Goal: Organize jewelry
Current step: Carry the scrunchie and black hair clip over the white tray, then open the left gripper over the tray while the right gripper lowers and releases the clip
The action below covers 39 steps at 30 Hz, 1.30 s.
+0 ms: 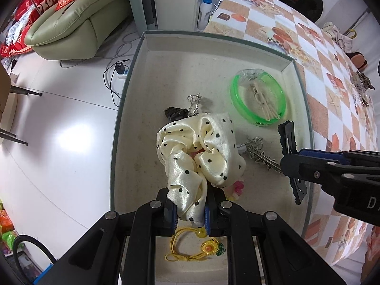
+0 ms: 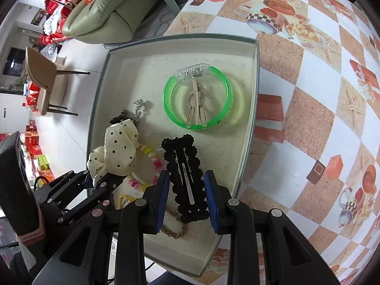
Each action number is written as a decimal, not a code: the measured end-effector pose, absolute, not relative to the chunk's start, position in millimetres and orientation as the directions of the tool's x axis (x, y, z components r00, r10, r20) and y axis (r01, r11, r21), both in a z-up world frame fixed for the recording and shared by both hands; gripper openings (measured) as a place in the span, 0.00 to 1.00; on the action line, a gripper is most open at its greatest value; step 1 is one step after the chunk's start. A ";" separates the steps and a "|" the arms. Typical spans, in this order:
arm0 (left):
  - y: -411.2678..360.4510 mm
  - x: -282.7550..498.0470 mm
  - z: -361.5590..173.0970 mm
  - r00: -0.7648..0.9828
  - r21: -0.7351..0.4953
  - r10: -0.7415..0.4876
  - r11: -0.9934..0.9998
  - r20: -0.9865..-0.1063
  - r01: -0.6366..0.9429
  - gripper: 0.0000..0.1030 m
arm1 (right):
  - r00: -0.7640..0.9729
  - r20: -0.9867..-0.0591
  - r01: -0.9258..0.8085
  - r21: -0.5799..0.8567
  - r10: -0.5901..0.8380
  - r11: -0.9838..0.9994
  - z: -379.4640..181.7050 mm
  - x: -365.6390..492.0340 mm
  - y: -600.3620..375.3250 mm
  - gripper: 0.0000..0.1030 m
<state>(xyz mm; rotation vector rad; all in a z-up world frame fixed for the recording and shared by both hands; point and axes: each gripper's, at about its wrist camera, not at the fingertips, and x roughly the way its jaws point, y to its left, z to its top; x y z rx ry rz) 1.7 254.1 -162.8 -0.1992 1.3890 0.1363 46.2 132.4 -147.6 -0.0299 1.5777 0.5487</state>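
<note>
Your left gripper [image 1: 190, 210] is clamped on one scrunchie [image 1: 201, 152], your right gripper [image 2: 187, 197] on one black clip [image 2: 185, 178], both over the box [image 2: 255, 76]. One green bangle [image 2: 197, 98] lies near its far right corner.

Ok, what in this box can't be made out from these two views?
- Pink and yellow beads: left wrist view, mostly under the spotted scrunchie.
- Silver chain: left wrist view, end hidden behind the right gripper.
- Braided band: right wrist view, mostly behind the black hair clip and the gripper's fingers.
- Dark item: right wrist view, too small to identify.
</note>
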 end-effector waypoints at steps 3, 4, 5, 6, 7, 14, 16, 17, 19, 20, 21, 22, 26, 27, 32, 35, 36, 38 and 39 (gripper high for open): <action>252.6 4.2 -165.8 0.175 -0.053 -0.016 0.976 -0.984 -0.209 0.20 | -0.098 -0.950 -0.339 0.311 0.295 0.888 -152.6 50.5 135.8 0.32; 252.0 4.5 -166.1 0.175 -0.051 -0.014 0.977 -0.985 -0.207 0.20 | -0.098 -0.952 -0.336 0.307 0.291 0.891 -154.7 52.2 136.2 0.32; 251.4 5.2 -166.5 0.175 -0.049 -0.012 0.978 -0.985 -0.205 0.20 | -0.099 -0.952 -0.330 0.306 0.290 0.893 -156.8 53.9 136.5 0.32; 250.7 5.8 -166.7 0.175 -0.046 -0.010 0.978 -0.985 -0.202 0.20 | -0.101 -0.952 -0.326 0.306 0.289 0.895 -158.9 55.8 136.9 0.32; 250.4 6.5 -167.0 0.174 -0.044 -0.008 0.979 -0.985 -0.200 0.20 | -0.104 -0.953 -0.321 0.304 0.286 0.897 -161.5 57.5 137.2 0.32; 245.7 8.5 -168.4 0.176 -0.017 0.015 0.984 -0.984 -0.179 0.20 | -0.114 -0.954 -0.310 0.299 0.277 0.903 -173.1 63.6 138.8 0.32; 244.7 9.0 -169.4 0.172 -0.013 0.018 0.984 -0.985 -0.176 0.20 | -0.106 -0.956 -0.311 0.294 0.275 0.904 -174.3 64.2 139.8 0.33; 244.6 8.9 -169.7 0.171 -0.011 0.020 0.984 -0.985 -0.175 0.20 | -0.105 -0.955 -0.310 0.295 0.276 0.904 -174.7 64.9 140.1 0.34; 244.2 9.3 -170.1 0.168 -0.003 0.026 0.985 -0.985 -0.173 0.32 | -0.108 -0.955 -0.308 0.297 0.276 0.904 -176.8 66.8 141.6 0.34; 243.6 9.0 -169.8 0.170 -0.004 0.025 0.985 -0.985 -0.172 0.44 | -0.111 -0.954 -0.306 0.299 0.278 0.904 -176.1 64.9 139.2 0.34; 243.3 8.8 -168.9 0.174 0.000 0.031 0.985 -0.984 -0.173 0.48 | -0.117 -0.953 -0.303 0.301 0.278 0.904 -177.6 65.2 139.1 0.34; 243.5 8.6 -167.5 0.180 0.007 0.038 0.985 -0.983 -0.173 0.49 | -0.120 -0.953 -0.301 0.302 0.278 0.904 -178.7 65.3 138.4 0.34; 244.1 8.4 -167.1 0.175 0.005 0.036 0.985 -0.984 -0.171 0.49 | -0.128 -0.949 -0.297 0.315 0.289 0.901 -180.6 65.6 141.4 0.39; 244.0 8.3 -166.9 0.173 0.006 0.036 0.985 -0.984 -0.170 0.49 | -0.126 -0.949 -0.297 0.315 0.290 0.901 -178.9 66.4 140.8 0.41; 242.9 6.3 -163.7 0.173 0.011 0.040 0.986 -0.984 -0.169 0.49 | -0.108 -0.943 -0.293 0.334 0.316 0.896 -166.5 64.7 140.2 0.49; 241.6 3.5 -160.4 0.172 0.015 0.044 0.986 -0.984 -0.167 0.50 | -0.093 -0.938 -0.278 0.345 0.333 0.897 -157.2 64.7 139.3 0.52; 241.3 2.6 -159.4 0.171 0.016 0.045 0.986 -0.984 -0.166 0.50 | -0.088 -0.938 -0.273 0.347 0.336 0.897 -154.8 62.7 137.6 0.53; 240.4 1.0 -157.5 0.170 0.019 0.047 0.986 -0.984 -0.164 0.50 | -0.075 -0.935 -0.263 0.354 0.346 0.898 -147.1 61.1 135.8 0.56; 239.0 0.0 -156.4 0.169 0.022 0.050 0.986 -0.984 -0.163 0.50 | -0.071 -0.934 -0.262 0.355 0.349 0.898 -145.0 61.0 135.1 0.57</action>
